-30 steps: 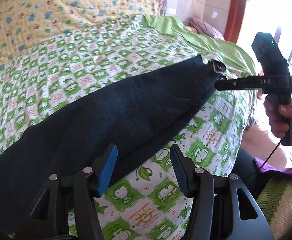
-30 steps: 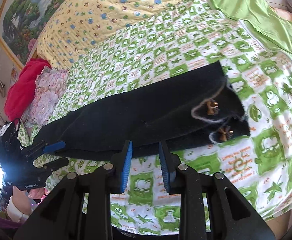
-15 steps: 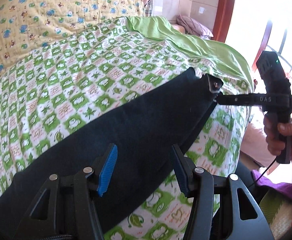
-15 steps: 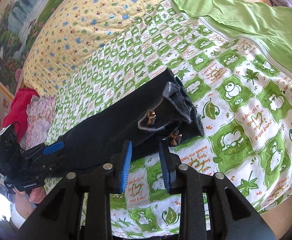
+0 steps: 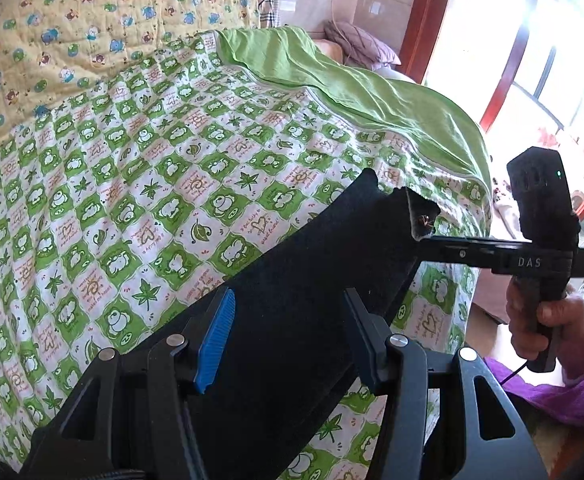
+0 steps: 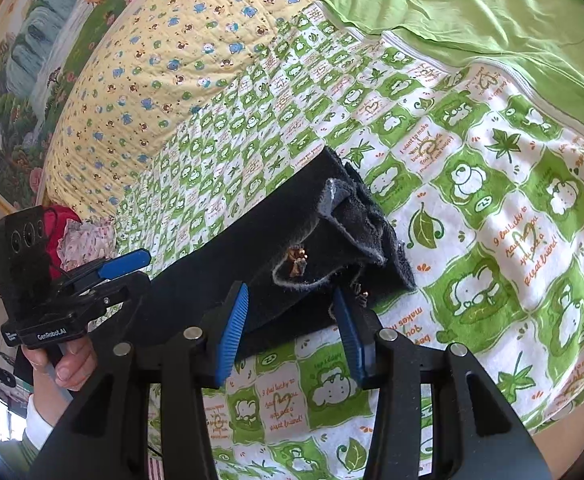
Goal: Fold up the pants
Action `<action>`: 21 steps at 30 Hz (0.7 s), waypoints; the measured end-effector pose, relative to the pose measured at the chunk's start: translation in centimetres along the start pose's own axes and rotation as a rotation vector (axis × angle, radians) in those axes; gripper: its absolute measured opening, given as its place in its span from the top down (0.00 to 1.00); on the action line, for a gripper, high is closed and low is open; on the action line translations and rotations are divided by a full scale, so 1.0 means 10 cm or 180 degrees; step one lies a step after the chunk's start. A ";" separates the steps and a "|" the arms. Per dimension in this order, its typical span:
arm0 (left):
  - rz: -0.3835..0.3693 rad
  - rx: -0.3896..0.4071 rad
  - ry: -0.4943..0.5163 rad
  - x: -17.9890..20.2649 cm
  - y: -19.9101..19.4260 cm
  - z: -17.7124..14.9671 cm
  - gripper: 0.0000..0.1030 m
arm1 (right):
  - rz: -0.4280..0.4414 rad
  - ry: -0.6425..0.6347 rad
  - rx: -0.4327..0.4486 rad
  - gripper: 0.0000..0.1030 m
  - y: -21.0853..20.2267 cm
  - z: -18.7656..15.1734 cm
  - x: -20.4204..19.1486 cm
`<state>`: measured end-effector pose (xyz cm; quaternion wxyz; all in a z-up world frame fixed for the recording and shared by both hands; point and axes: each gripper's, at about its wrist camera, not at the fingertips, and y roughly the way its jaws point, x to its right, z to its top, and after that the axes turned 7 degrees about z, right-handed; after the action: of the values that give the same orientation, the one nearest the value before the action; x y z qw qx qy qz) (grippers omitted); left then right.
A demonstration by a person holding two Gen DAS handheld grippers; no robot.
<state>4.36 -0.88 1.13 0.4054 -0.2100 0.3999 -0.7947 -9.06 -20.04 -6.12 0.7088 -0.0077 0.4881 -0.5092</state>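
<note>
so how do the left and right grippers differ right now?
Left gripper straddles a plain dark stretch of the pants, cloth filling its gap; right gripper sits at the frayed cuff end, with only the pants' edge and quilt in its gap. Both are open, gripping nothing.

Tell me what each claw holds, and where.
Nothing is gripped: the left claw and right claw both stand open at the dark pants.

A green-checked quilt covers the bed. Dark pants lie on it just ahead of the left gripper. A green sheet and a yellow quilt lie beyond.
</note>
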 end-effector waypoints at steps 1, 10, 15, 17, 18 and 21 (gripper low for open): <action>0.0013 -0.0027 0.0057 0.00 -0.03 -0.06 0.46 | 0.0019 0.0002 0.0006 0.55 0.00 0.01 -0.01; 0.0420 -0.0568 0.0634 0.01 -0.03 -0.88 0.66 | 0.0046 -0.0169 -0.0030 0.55 0.09 -0.03 -0.07; 0.0562 -0.0767 0.0692 -0.15 0.03 -1.01 0.74 | 0.0041 -0.0144 -0.0064 0.56 0.16 -0.04 -0.06; 0.0511 -0.0816 0.0799 -0.14 0.00 -1.04 0.71 | 0.0056 -0.0122 -0.0074 0.55 0.17 -0.02 -0.06; 0.0514 -0.0825 0.0850 -0.13 -0.01 -1.06 0.69 | 0.0068 -0.0102 -0.0068 0.55 0.17 -0.01 -0.05; 0.0585 -0.0910 0.0965 -0.11 0.04 -1.13 0.66 | 0.0085 -0.0080 -0.0049 0.55 0.19 0.01 -0.05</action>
<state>-2.25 5.11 -5.88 0.3776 -0.1062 0.5822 -0.7122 -7.62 -18.82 -6.63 0.7215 -0.0131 0.4832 -0.4958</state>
